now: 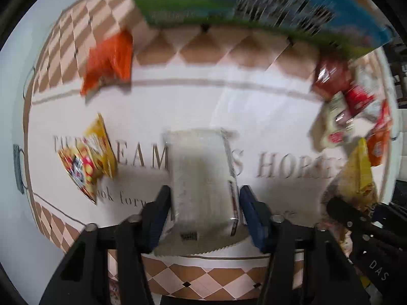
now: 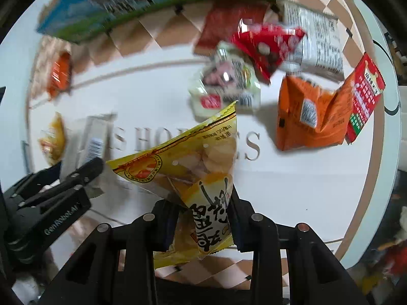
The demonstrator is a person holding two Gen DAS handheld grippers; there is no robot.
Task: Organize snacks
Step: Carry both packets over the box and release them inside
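My left gripper (image 1: 204,208) is clamped on a white snack packet (image 1: 203,175), one blue-padded finger (image 1: 159,216) against each long side; the packet sits between the fingers above the lettered white tablecloth (image 1: 267,117). My right gripper (image 2: 203,218) is clamped on a yellow chip bag (image 2: 193,170), pinched at its lower part so that the bag's sealed upper edge points away from the camera. In the right wrist view, the left gripper appears at the lower left edge with the white packet in it. On the tablecloth to the left lie a yellow snack bag (image 1: 87,156) and, farther back, an orange bag (image 1: 109,61), well apart from each other. To the right, a cluster of packets lies close together: a large orange bag (image 2: 310,117), a red packet (image 2: 267,45), a pale green-white packet (image 2: 223,89) and a white printed packet (image 2: 315,43). A blue and green box (image 1: 229,0) stands along the far edge of the table. Both views are motion-blurred.
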